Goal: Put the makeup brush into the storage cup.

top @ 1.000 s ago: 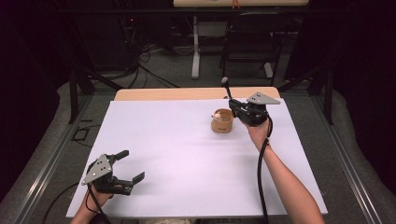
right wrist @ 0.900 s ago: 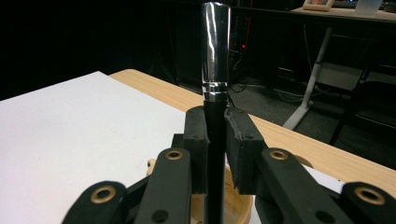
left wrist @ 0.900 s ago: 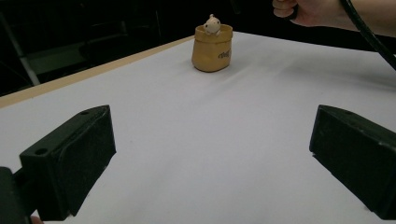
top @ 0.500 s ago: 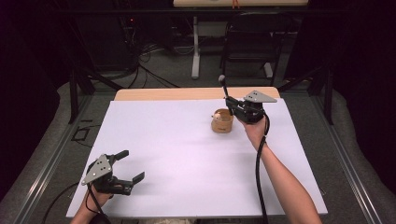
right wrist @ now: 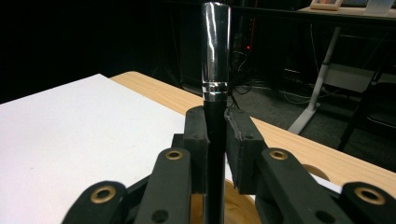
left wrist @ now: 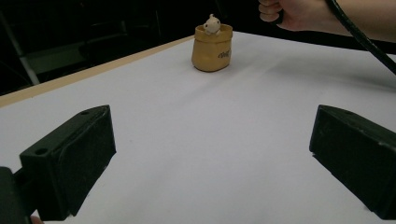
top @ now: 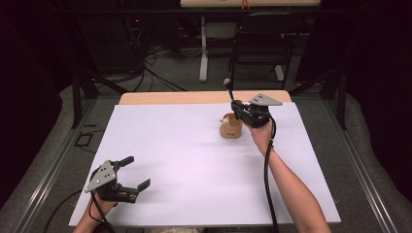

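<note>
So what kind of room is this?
Probably a lab or workshop set up for recording: a white-covered table in a dark room, cables on the floor, and a desk frame behind.

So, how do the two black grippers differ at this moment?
The left gripper is open, its fingers wide apart and holding nothing; the right gripper is shut on a black pen with a shiny silver cap. The left is low over the white table; the right is beside the small tan pot.
</note>
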Motion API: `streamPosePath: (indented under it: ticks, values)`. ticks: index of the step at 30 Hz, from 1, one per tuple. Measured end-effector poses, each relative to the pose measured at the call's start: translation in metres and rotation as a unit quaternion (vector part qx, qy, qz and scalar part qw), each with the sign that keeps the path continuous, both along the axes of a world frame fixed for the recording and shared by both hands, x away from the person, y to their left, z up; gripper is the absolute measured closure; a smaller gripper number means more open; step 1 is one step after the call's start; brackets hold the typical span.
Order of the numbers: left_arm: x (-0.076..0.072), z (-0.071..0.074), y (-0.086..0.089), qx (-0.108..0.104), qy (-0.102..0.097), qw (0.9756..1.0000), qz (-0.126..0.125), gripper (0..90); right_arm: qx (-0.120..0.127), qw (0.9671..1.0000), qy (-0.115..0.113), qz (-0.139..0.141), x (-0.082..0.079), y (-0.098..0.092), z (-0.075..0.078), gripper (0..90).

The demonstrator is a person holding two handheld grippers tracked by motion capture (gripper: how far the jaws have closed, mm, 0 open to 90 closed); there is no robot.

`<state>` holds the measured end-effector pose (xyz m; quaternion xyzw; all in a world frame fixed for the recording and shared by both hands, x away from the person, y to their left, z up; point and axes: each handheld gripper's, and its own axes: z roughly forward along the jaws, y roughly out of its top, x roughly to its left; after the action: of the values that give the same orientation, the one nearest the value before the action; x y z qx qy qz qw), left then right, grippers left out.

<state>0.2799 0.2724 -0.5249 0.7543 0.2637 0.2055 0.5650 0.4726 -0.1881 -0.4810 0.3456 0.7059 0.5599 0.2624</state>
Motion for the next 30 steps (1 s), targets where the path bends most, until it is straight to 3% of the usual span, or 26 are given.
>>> streamPosePath:
  ticks: [30]
  values:
    - [-0.001,0.000,0.000,0.000,-0.002,1.0000,0.002,0.3,-0.012,0.9995,0.028,0.007,0.009,0.009,-0.021,79.1]
